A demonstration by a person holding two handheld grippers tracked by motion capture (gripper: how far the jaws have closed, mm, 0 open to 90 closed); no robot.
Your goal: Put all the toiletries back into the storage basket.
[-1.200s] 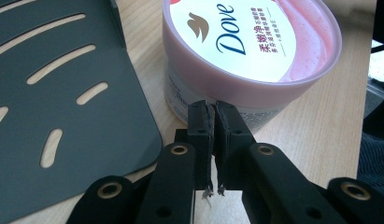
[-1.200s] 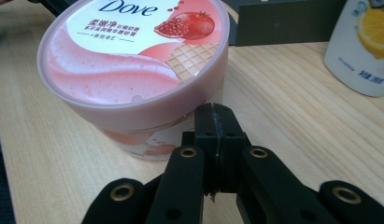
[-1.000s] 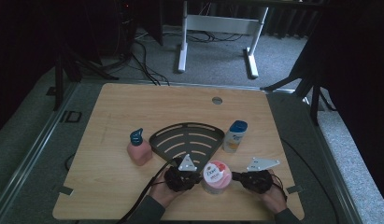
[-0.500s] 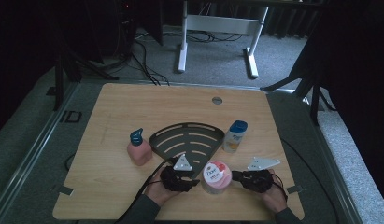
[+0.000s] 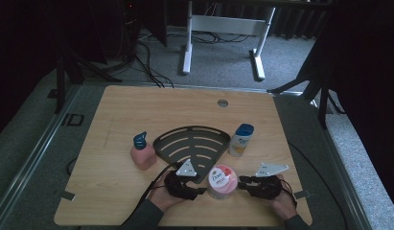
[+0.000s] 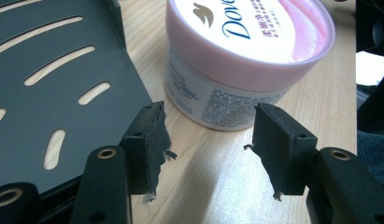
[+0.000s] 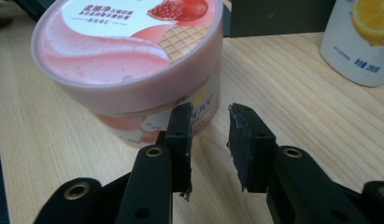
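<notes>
Two grippers flank the pink Dove tub (image 5: 222,180) at the near edge of the table (image 5: 137,105), one from each side, both low and level with jaws pointed at its wall. Left gripper (image 6: 207,140): jaws apart and have just been opening, nothing between them but bare wood; the tub (image 6: 248,56) sits just beyond the tips, not touched. Right gripper (image 7: 209,135): jaws apart by a narrower gap, also just been opening, empty; the tub (image 7: 129,60) stands just ahead and to the side of the tips, lid on, upright

My read: the facing approach makes sense for a wide, squat container, since one claw can brace the body while the other works the lid or the opposite wall. Neither gap looks wide enough yet to take the tub's full width, so I'd guess they need to spread more or catch the rim instead

Surroundings: black slotted corner shelf (image 5: 192,146) lies flat right behind the tub; in the left gripper view its edge (image 6: 63,84) runs right beside the left jaw, so any sideways swing there hits metal. Pink soap bottle (image 5: 143,152) with a blue cap stands left of the shelf, well clear. White bottle with a blue cap (image 5: 241,140) stands just right of the shelf, near the tub's far side; in the right gripper view it (image 7: 358,37) is the likeliest thing to get knocked if the tub slides away from the person
</notes>
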